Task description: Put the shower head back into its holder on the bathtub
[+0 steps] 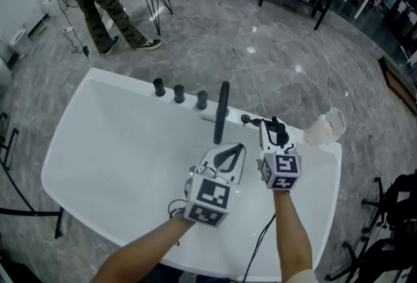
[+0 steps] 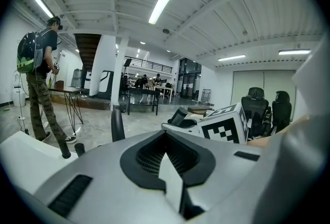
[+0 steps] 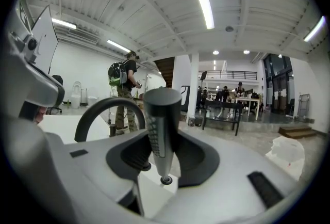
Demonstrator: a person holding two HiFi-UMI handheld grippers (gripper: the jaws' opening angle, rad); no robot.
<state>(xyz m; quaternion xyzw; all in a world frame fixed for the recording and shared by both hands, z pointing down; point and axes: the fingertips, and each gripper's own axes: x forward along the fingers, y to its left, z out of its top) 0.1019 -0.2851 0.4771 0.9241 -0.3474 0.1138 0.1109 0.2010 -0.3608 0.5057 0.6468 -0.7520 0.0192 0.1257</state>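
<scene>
While the person leaned over the white bathtub [image 1: 78, 145], the right gripper [image 1: 274, 127] had its jaws closed on the shower head [image 1: 278, 134], a dark grey stick-shaped wand. From the right gripper view the shower head [image 3: 161, 114] stood upright between the dark pads of the right gripper [image 3: 164, 138], with its lower end and small round connector hanging free above the gripper's pale body. It was held over the tub's far rim, towards the right end, just to the right of a black arched spout [image 1: 223, 105]. A small black fitting [image 1: 246, 120] sat on the rim between the spout and the gripper's tips; I could not tell whether that was the holder.

The left gripper [image 1: 238, 148] hovered over the tub just beside the right one, tips together and nothing between them; in its own view the left gripper [image 2: 165, 134] showed only an empty dark hollow closing to a point. Three black knobs [image 1: 179, 94] lined the rim left of the spout. Across the grey floor [image 1: 215, 40] a person [image 1: 98, 8] with a backpack stood near a table.
</scene>
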